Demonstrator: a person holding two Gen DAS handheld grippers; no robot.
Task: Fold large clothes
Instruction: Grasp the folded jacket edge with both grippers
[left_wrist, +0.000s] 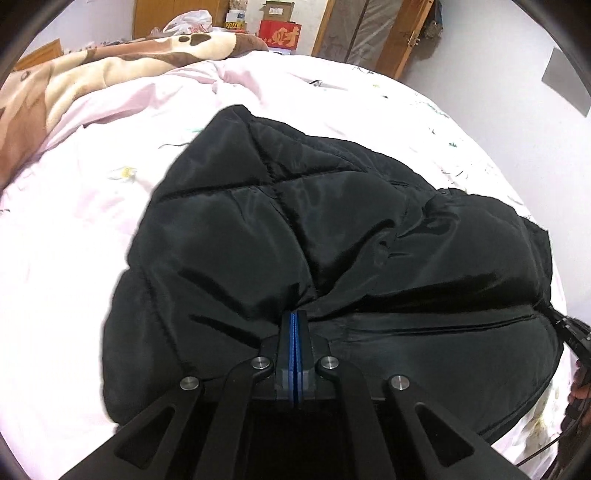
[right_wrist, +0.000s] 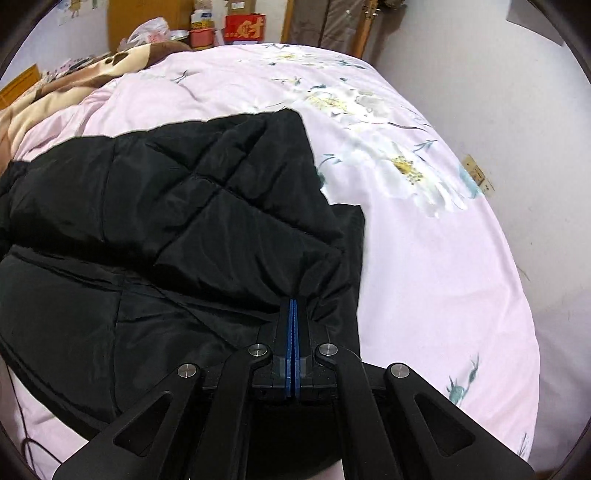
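Black jacket (left_wrist: 332, 236) spread on your pink bed (left_wrist: 74, 240), your left gripper (left_wrist: 294, 317) pinched tight on its near hem, your right gripper (right_wrist: 293, 301) clamped on hem too, fabric bunched at both tips, brown blanket (left_wrist: 92, 70) far left.

Bright, overexposed bedding (left_wrist: 74, 221), strong fisheye warp, dark vignette, slight edge blur.

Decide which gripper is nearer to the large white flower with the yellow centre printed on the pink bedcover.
Right. The right gripper pinches the black quilted jacket at the edge beside the white flower. The left gripper pinches the jacket's opposite side, with the garment's width between them.
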